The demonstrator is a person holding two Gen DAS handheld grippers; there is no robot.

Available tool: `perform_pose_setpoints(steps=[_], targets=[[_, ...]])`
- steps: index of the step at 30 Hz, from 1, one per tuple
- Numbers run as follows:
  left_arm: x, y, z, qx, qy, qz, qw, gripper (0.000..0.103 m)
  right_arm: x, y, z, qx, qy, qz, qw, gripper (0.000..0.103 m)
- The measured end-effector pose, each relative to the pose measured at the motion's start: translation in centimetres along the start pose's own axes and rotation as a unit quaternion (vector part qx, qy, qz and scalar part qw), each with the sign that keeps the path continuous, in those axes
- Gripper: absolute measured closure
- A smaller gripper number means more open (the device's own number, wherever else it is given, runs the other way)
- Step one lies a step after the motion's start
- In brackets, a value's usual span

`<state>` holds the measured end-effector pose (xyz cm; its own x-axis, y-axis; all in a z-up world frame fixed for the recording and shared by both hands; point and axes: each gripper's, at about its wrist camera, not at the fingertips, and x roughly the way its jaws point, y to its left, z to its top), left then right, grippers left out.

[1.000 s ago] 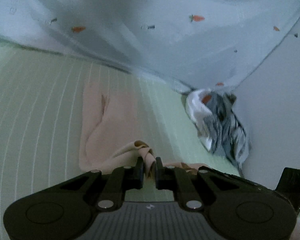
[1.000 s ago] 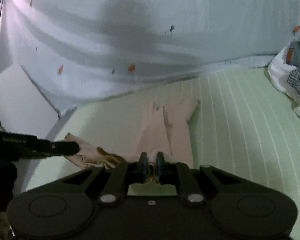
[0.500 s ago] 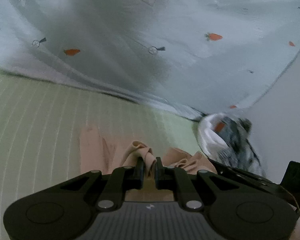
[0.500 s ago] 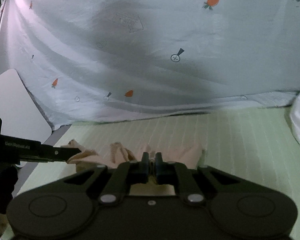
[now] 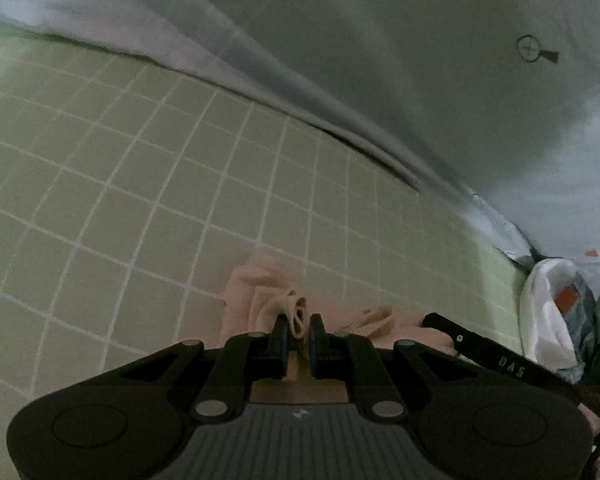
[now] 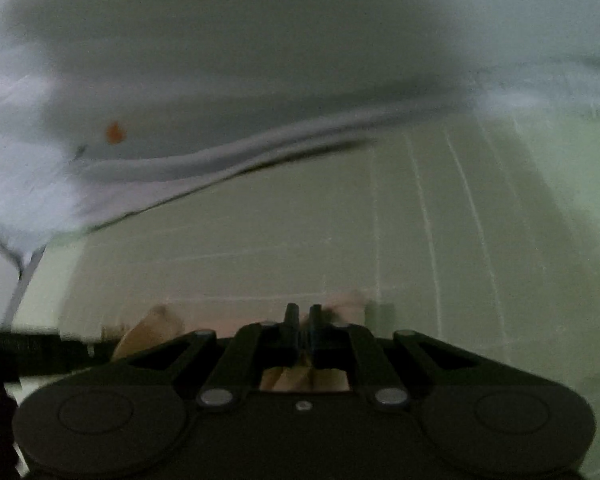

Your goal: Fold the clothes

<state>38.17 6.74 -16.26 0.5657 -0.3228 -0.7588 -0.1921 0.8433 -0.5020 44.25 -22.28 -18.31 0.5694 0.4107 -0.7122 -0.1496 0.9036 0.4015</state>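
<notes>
Over the green checked bed (image 5: 148,184), the left gripper (image 5: 298,326) and right gripper (image 6: 303,320) each pinch a bunched edge of the peach garment (image 5: 260,284), beside a clothes pile (image 5: 556,312).

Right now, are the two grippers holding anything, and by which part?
Both are shut on the peach garment: the left gripper pinches a bunched fold at its edge; the right gripper also grips it, but blur hides exactly where.
</notes>
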Motion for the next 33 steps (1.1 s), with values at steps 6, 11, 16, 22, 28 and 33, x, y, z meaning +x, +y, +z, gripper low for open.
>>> perform_pose_setpoints(steps=[6,11,16,22,28,33], targets=[[-0.9,-0.2,0.1,0.003,-0.031,0.002,0.9995,0.082,0.0,-0.5,-0.5,0.029,-0.014,0.002,0.999,0.09],[-5.0,-0.2,0.2,0.012,-0.077,-0.008,0.997,0.072,-4.1,-0.2,-0.7,0.034,-0.072,-0.012,0.997,0.037],[-6.5,0.5,-1.2,0.016,-0.066,-0.002,0.9977,0.068,-7.1,0.2,-2.7,0.027,-0.085,-0.011,0.996,0.032],[-2.9,0.1,-1.5,0.045,-0.026,0.012,0.9986,0.067,-5.1,1.6,-3.9,-0.035,-0.04,-0.01,0.999,0.05],[0.2,-0.5,-1.0,0.061,-0.025,0.051,0.9965,0.067,-2.3,2.5,-3.0,-0.083,-0.035,-0.057,0.994,0.058],[-0.6,2.0,-0.3,-0.001,-0.057,0.095,0.9938,0.067,-2.1,0.6,-2.3,-0.054,-0.044,-0.095,0.993,0.062]])
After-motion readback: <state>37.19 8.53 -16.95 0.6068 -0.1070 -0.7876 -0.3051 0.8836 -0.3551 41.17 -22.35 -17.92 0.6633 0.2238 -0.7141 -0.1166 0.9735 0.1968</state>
